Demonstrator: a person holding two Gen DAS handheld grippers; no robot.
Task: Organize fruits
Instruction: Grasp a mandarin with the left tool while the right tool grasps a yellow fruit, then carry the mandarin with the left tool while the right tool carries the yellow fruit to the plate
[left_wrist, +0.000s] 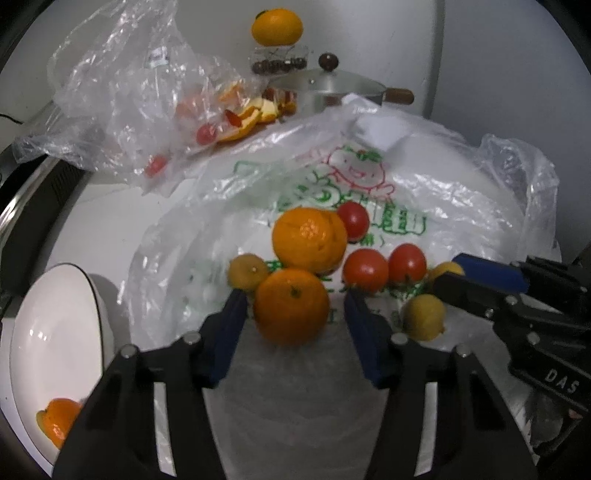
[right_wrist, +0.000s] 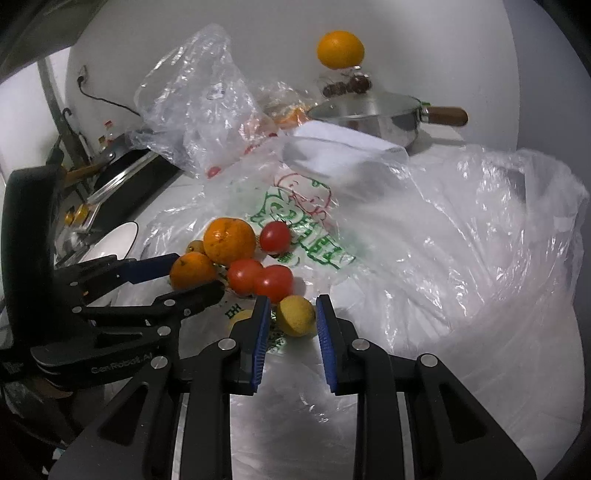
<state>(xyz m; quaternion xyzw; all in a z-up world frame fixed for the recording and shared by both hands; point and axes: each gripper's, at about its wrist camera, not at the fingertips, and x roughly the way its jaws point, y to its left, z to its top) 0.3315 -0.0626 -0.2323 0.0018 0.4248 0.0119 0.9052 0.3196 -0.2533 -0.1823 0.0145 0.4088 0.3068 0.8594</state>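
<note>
Fruit lies on a flattened white printed bag (left_wrist: 461, 206): two oranges, three red tomatoes (left_wrist: 365, 271) and small yellow fruits. My left gripper (left_wrist: 293, 293) is open astride the nearer orange (left_wrist: 291, 306), with a gap showing at the right pad (left_wrist: 360, 325). The bigger orange (left_wrist: 308, 238) sits just behind it. From the right wrist view, the left gripper (right_wrist: 199, 274) flanks the same orange (right_wrist: 192, 271). My right gripper (right_wrist: 292, 301) has its jaws narrow, shut on a small yellow fruit (right_wrist: 295, 315) at its tips, which still rests on the bag. A second yellow fruit (left_wrist: 423, 317) lies beside it.
A white bowl (left_wrist: 55, 325) holding an orange piece (left_wrist: 59, 421) stands at the left. A crumpled clear bag (left_wrist: 122, 92) with peels and tomatoes lies behind. A lidded steel pot (left_wrist: 332, 88) and a jar topped by an orange (left_wrist: 277, 26) stand by the wall. A black cooktop (left_wrist: 33, 206) borders the left.
</note>
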